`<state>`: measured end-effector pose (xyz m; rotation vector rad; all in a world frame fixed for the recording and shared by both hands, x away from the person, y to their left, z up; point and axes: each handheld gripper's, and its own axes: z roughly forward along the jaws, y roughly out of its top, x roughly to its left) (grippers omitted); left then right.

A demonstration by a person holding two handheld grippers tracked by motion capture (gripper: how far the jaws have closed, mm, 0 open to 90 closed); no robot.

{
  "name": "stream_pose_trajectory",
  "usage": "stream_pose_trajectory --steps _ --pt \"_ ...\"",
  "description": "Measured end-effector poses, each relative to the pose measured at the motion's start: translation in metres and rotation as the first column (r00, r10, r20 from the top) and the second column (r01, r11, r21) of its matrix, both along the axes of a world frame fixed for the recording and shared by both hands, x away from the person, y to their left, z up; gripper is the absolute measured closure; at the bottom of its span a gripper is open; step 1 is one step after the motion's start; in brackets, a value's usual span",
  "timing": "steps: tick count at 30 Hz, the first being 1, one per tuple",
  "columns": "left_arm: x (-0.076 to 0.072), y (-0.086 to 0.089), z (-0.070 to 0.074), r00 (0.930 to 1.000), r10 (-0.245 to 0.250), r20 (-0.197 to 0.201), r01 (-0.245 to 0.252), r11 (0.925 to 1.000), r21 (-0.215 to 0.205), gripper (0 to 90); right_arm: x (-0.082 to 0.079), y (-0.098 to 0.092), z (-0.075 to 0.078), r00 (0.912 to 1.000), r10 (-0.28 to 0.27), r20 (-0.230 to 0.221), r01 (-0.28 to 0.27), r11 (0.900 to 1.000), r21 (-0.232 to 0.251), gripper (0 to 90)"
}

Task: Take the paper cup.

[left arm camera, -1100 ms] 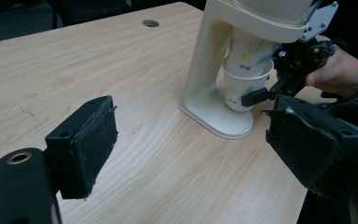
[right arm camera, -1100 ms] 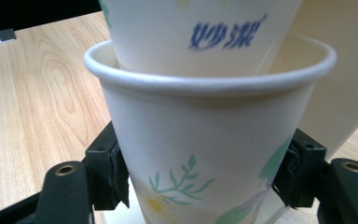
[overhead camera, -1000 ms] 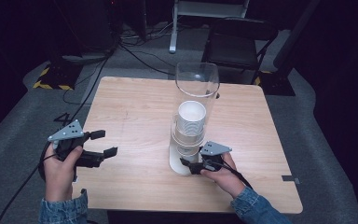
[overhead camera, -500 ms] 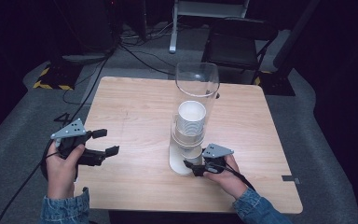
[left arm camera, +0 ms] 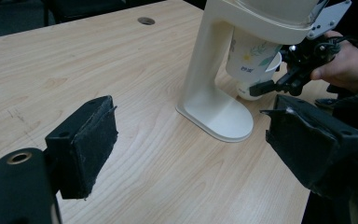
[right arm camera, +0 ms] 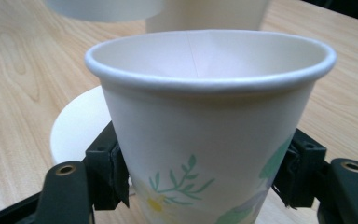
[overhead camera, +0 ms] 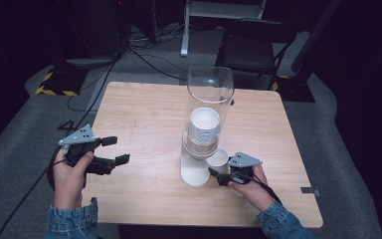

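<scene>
High view overhead; claw views close, sharing the cup dispenser (overhead camera: 205, 144)

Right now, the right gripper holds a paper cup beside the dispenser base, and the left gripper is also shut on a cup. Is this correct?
Not fully. The right gripper does clamp the paper cup by the dispenser base. But the left gripper holds nothing: the left gripper view shows its jaws wide apart, with bare table between them.

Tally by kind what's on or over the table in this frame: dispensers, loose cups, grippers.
Cup dispenser: 1, clear tube holding a cup stack I can't count.
Paper cup free of the dispenser: 1, clamped in the right gripper.
Grippers: 2; the left gripper is open and holds nothing.
Total: 4
</scene>
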<state>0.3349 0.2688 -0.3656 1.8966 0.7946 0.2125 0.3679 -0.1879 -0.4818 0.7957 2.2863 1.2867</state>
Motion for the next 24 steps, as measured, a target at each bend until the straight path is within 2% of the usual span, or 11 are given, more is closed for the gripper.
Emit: stream_pose_trajectory --steps 5,10,17,20,22,24 --pt "0.000 0.000 0.000 1.0000 0.001 0.002 -0.001 1.0000 0.003 16.1 0.005 -0.014 0.011 0.9990 -0.038 0.022 0.037 0.999 0.032 31.8" --pt "-0.001 0.000 0.000 1.0000 0.005 -0.004 -0.005 1.0000 -0.002 16.1 0.012 -0.030 0.024 0.9956 -0.087 0.034 0.084 0.993 0.087 31.8" --pt "0.000 -0.002 -0.003 0.9999 0.002 -0.011 -0.001 1.0000 0.008 16.1 0.025 -0.054 0.043 0.9887 -0.145 0.037 0.136 0.973 0.184 31.8" --pt "-0.001 -0.002 -0.004 0.9999 -0.001 -0.011 0.001 0.9999 0.017 16.1 0.029 -0.063 0.049 0.9864 -0.160 0.039 0.149 0.968 0.202 31.8" --pt "-0.001 -0.002 -0.007 0.9997 0.002 -0.025 -0.002 0.9998 0.020 16.1 0.035 -0.073 0.055 0.9840 -0.174 0.041 0.160 0.960 0.229 31.8" --pt "-0.002 -0.002 -0.009 0.9996 0.006 -0.028 -0.005 0.9997 0.022 16.1 0.039 -0.080 0.058 0.9817 -0.187 0.035 0.174 0.957 0.231 31.7"
